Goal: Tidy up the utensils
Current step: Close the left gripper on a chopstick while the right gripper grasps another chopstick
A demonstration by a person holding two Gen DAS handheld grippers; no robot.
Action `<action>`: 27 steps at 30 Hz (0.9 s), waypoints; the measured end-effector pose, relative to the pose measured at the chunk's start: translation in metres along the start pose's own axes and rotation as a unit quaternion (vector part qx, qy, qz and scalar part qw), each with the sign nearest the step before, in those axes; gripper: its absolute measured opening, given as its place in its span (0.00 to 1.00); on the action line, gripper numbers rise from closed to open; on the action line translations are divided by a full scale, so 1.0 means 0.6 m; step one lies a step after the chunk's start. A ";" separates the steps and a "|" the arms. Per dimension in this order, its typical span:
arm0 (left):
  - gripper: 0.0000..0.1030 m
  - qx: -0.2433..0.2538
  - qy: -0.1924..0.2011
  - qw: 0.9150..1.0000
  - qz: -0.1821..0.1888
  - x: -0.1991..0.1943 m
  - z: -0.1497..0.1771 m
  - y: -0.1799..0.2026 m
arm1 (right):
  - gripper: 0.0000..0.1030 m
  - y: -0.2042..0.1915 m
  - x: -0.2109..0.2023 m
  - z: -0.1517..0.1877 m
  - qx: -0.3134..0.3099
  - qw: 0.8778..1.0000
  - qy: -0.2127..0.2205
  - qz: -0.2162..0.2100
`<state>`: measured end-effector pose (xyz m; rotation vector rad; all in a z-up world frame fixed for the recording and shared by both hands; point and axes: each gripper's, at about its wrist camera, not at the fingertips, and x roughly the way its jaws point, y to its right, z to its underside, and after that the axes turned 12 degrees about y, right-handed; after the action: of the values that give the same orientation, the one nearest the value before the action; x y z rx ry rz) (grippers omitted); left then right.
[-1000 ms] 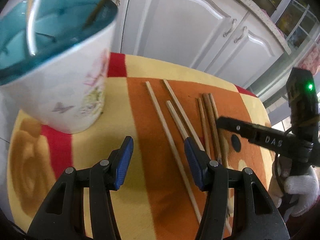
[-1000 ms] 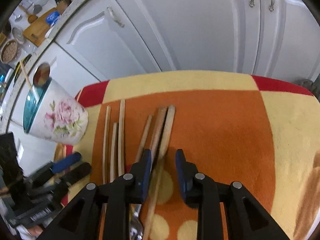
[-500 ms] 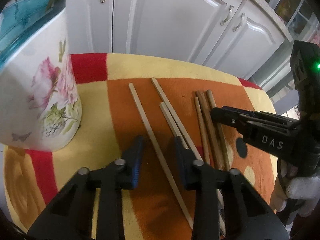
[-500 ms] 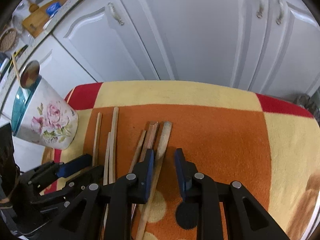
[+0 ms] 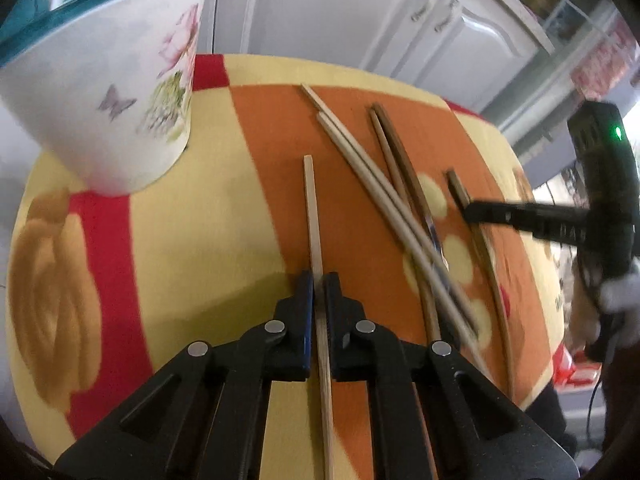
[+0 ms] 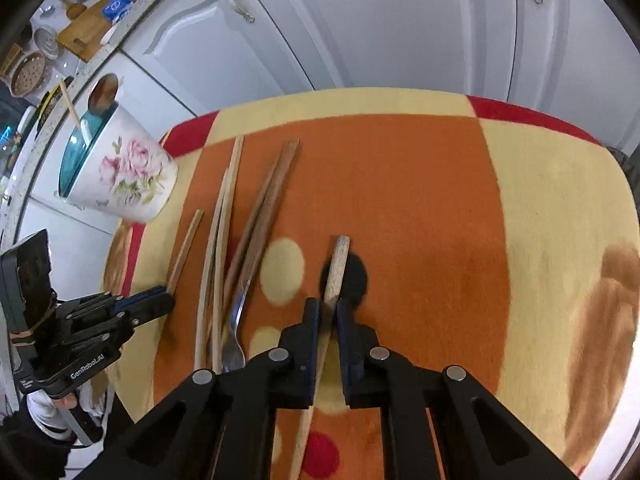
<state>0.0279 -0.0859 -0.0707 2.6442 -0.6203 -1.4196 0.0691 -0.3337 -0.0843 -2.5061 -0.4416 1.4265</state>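
A: Chopsticks, left view first: the left gripper (image 5: 318,286) is clamped on a pale chopstick (image 5: 313,216) over the cloth (image 5: 208,216). The cup (image 5: 120,92) looms far left, its teal inside showing. Right of the held stick lie two pale sticks (image 5: 360,160) and dark ones (image 5: 396,152).

B: And the right view?

A: Only there: a fork (image 6: 236,332) among the sticks, a spoon (image 6: 102,92) in the cup, and "GenRoboAI" on the other tool. The right gripper (image 6: 328,310) is closing on a thick chopstick (image 6: 339,264), pads against it, right of the loose pile.
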 end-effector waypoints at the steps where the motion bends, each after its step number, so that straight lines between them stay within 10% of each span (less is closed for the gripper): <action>1: 0.04 -0.001 0.001 1.000 -0.004 0.000 -0.003 0.001 | 0.09 -0.001 -0.001 -0.001 -0.003 1.000 0.003 0.007; 8: 0.29 0.027 0.016 0.998 -0.049 0.042 -0.050 0.022 | 0.14 -0.025 0.018 -0.016 -0.023 0.999 0.025 0.031; 10: 0.28 0.050 0.020 0.997 -0.059 0.053 -0.057 0.031 | 0.09 -0.028 0.021 -0.016 -0.031 0.999 0.027 0.035; 12: 0.05 0.072 0.022 0.995 -0.065 0.060 -0.061 0.039 | 0.09 -0.027 0.018 -0.019 -0.024 0.999 0.029 0.028; 27: 0.04 0.001 0.140 0.989 0.044 -0.179 -0.085 -0.009 | 0.07 -0.107 -0.183 -0.058 -0.052 0.984 0.169 -0.028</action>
<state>0.0190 -0.0458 0.0409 2.7088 -0.6949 -0.9982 0.0363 -0.3158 0.0424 -2.7228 -0.5248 0.9507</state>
